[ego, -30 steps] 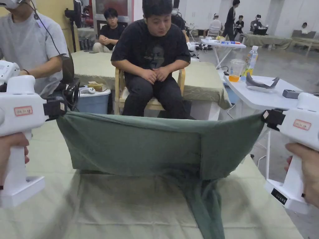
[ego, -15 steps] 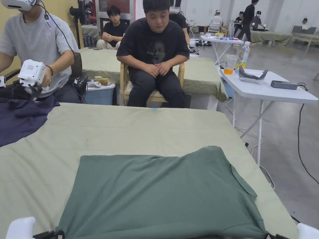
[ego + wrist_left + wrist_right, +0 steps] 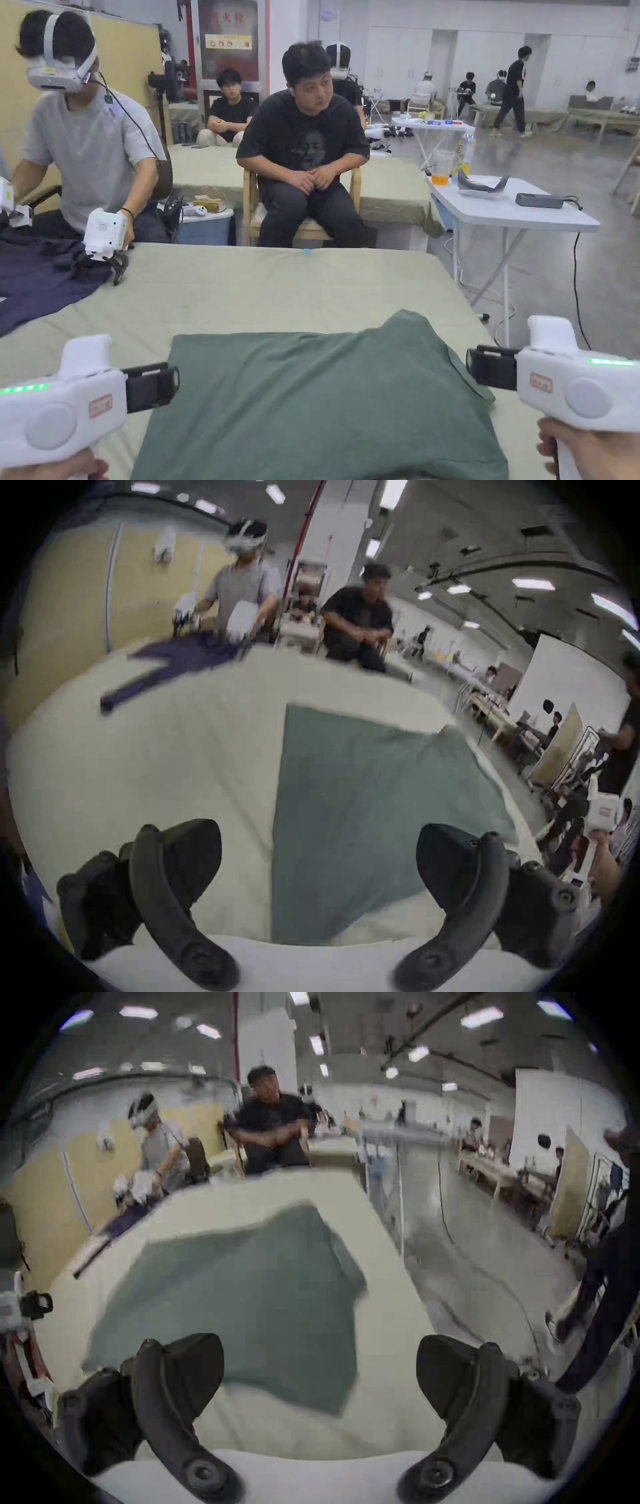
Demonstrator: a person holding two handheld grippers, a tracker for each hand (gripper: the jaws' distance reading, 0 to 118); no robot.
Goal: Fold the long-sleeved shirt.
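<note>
Head view over the table (image 3: 281, 287), both gripper views low, somewhat blurred, all sharing the green shirt (image 3: 325, 400)

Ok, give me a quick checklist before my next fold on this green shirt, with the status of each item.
1. Left gripper open and empty: ok, jaws spread.
2. Right gripper open and empty: ok.
3. Green shirt lying flat on the table: ok.
4. Sleeves tucked in: cannot tell, none visible.
5. Far right corner squared: not ok, it bulges out with a loose flap.
6. Clear of the navy garment: ok, well apart.
</note>
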